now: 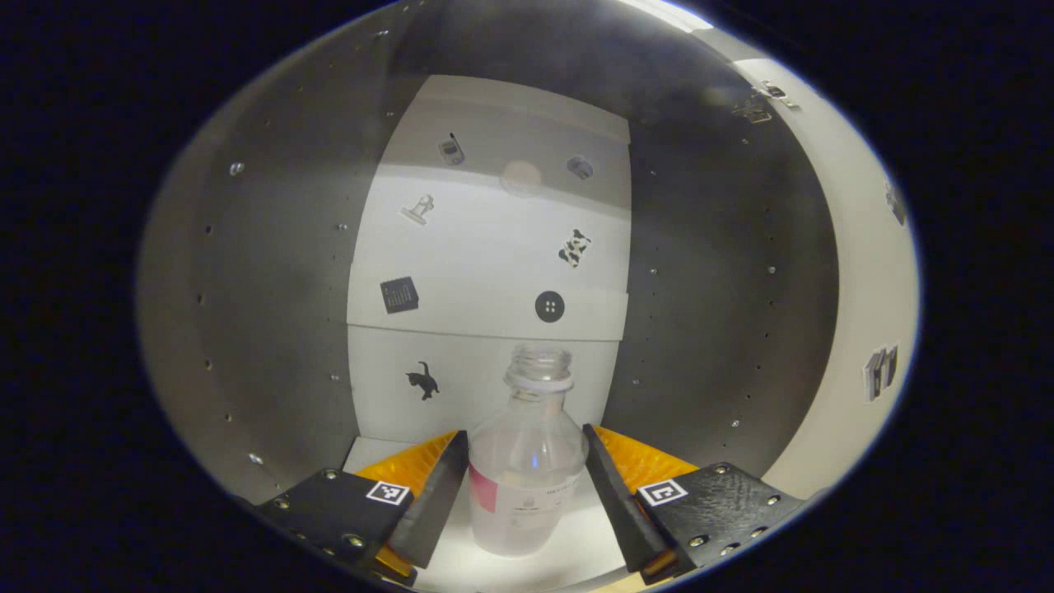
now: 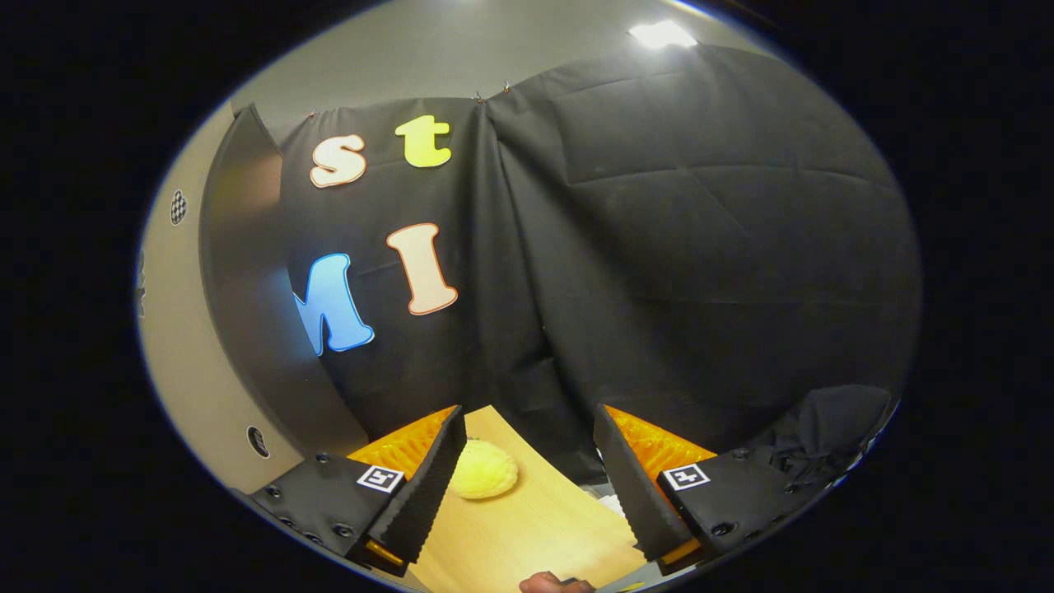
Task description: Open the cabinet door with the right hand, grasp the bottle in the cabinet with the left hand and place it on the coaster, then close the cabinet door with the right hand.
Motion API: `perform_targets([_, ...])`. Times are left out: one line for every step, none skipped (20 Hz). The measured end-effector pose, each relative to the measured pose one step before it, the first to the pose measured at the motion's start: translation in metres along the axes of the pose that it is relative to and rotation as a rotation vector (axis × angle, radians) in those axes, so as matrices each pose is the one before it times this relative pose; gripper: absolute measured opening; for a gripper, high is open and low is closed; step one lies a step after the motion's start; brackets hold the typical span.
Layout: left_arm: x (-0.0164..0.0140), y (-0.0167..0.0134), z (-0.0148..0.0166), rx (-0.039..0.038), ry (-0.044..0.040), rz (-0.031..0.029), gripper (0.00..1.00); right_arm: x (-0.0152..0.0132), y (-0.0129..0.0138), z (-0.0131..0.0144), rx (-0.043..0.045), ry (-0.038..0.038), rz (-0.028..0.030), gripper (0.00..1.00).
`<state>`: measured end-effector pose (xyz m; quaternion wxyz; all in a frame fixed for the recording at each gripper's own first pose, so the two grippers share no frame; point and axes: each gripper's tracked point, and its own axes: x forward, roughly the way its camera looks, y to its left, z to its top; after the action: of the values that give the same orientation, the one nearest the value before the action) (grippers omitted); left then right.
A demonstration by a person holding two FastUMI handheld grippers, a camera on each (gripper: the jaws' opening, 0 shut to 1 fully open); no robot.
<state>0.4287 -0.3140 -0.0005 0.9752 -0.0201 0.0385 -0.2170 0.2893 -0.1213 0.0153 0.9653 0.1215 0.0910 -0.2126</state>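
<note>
A: In the left gripper view, the left tongs (image 1: 527,486) are reaching into the open cabinet (image 1: 272,272). The bottle (image 1: 527,469) is standing upright on the cabinet floor between the two fingers, which are flanking its body. I cannot tell whether they are pressing on it or just beside it.

B: What is worrying you?

A: The bottle is clear, light-looking and uncapped. If one finger is meeting it first, it may be tipping or sliding toward the back wall.

B: And the right gripper view?

A: The right tongs (image 2: 527,478) are standing wide apart, holding nothing, over the wooden counter (image 2: 535,527). A yellow coaster (image 2: 484,471) is lying there, just beside one finger. The cabinet door (image 2: 247,313) is standing open to that side; drifting into it could be swinging it against the left arm.
</note>
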Motion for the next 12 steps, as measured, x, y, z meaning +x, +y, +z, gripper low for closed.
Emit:
perform_targets([0.00041, 0.00014, -0.00177, -0.00017, -0.00043, 0.00477, 0.82, 0.00296, 0.00192, -0.00044, -0.00098, -0.00015, 0.00705, 0.98])
perform_targets([-0.00037, 0.00081, -0.00138, 0.00538, -0.00026, 0.00522, 0.82, 0.00229, 0.00096, -0.00041, -0.00093, 0.00379, 0.00785, 0.98])
perform_targets([-0.00143, 0.00015, -0.00135, 0.00673, -0.00015, 0.00981, 0.82, 0.00166, 0.00115, -0.00099, -0.00112, 0.00332, 0.00763, 0.98])
perform_targets([-0.00169, 0.00349, 0.00032, 0.00672, -0.01034, 0.01095, 0.8, 0.00143, -0.00015, 0.00024, -0.00017, 0.00124, 0.00508, 0.98])
perform_targets([-0.00386, -0.00184, 0.00041, 0.00125, 0.00124, 0.00009, 0.77, 0.00218, 0.00069, -0.00124, 0.00116, -0.00028, 0.00593, 0.98])
perform_targets([-0.00213, -0.0009, 0.00032, -0.00219, -0.00102, -0.0022, 0.76, 0.00088, -0.00021, -0.00032, 0.00208, 0.00017, 0.00735, 0.98])
perform_targets([-0.00128, -0.00069, 0.00085, -0.00935, 0.00016, -0.00271, 0.76, 0.0011, 0.00063, -0.00085, 0.00252, 0.00114, 0.00427, 0.98])
perform_targets([-0.00321, -0.00252, 0.00102, -0.01409, -0.00084, -0.0101, 0.72, 0.001, -0.00113, -0.00045, 0.00268, 0.00075, 0.00376, 0.98])
perform_targets([-0.00364, -0.00242, 0.00156, -0.01352, -0.00925, -0.00937, 0.74, 0.0014, -0.00001, -0.00133, 0.0006, -0.00013, 0.00194, 0.98])
perform_targets([-0.0049, -0.00143, 0.00374, -0.00115, -0.01167, -0.00791, 0.72, 0.00056, -0.00053, -0.00076, -0.00027, 0.00173, 0.00189, 0.98])
perform_targets([-0.00515, -0.00001, 0.00259, 0.00824, -0.01126, 0.00345, 0.72, 0.00051, 0.00274, -0.00094, 0.00132, 0.00214, 0.00756, 0.98])
perform_targets([-0.00509, 0.00077, 0.00251, 0.01345, -0.00748, 0.00473, 0.71, -0.00001, 0.00121, 0.00012, 0.00209, 0.00127, 0.00745, 0.98])
